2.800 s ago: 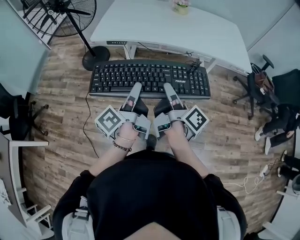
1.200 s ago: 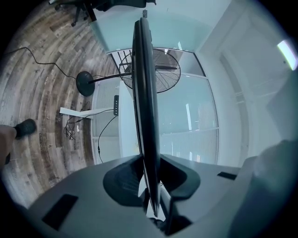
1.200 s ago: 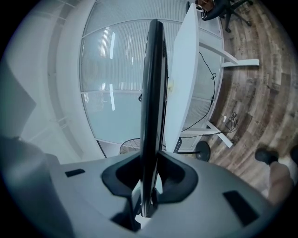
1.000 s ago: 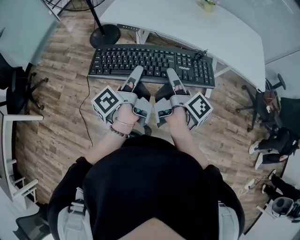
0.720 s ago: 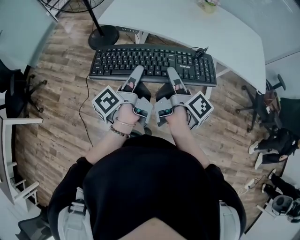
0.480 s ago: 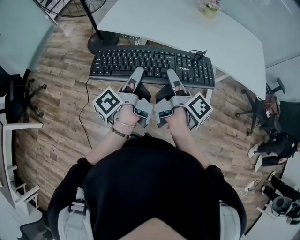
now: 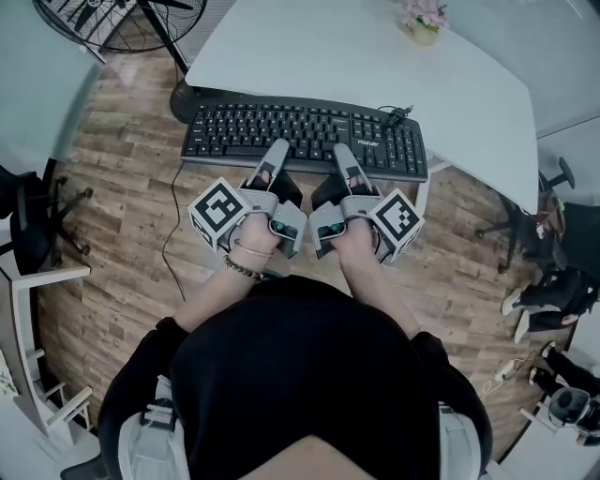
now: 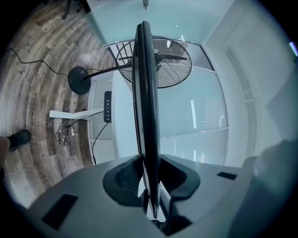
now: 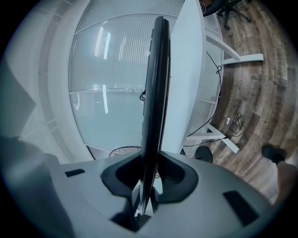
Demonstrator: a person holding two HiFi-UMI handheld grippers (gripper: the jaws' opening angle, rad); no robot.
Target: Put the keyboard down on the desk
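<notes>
**ITEM 1: keyboard** [image 7: 305,139]. Black, full-size, keys up, approx. level. We carry it in the air by its near long edge. Most of it hangs over the wood floor [image 7: 122,234], w/ the far edge at the near rim of the white desk [image 7: 375,56]. We can't tell whether it touches the rim. Not yet set down.

**ITEM 2: left gripper** [image 7: 275,155]. Jaws nearly together, clamped on the kbd's thin front lip, left of centre. Its own view shows the board edge-on [image 8: 145,93] w/ both pads against it.

**ITEM 3: right gripper** [image 7: 341,157]. Jaws also nearly together, the narrow gap filled by the lip [image 9: 156,83]. It sits right of centre, just beside the left one.

**ITEM 4: cord bundle** [image 7: 394,114]. At the kbd's far right corner.

**ITEM 5: flower pot** [image 7: 424,21]. On the desk's far side, well apart from the kbd.

**RISKS (our judgement):**
- Our 2 grips sit close together on 1 edge, so both ends are unsupported. The board could droop or pivot in the pads and slip out.
- The far edge may catch the desk rim if we don't raise it enough, and the jolt could break the clamp.
- The cord bundle could snag on the rim and tug the board askew.
- If we let go w/ too little of the board on the top, it tips off to the floor.
</notes>
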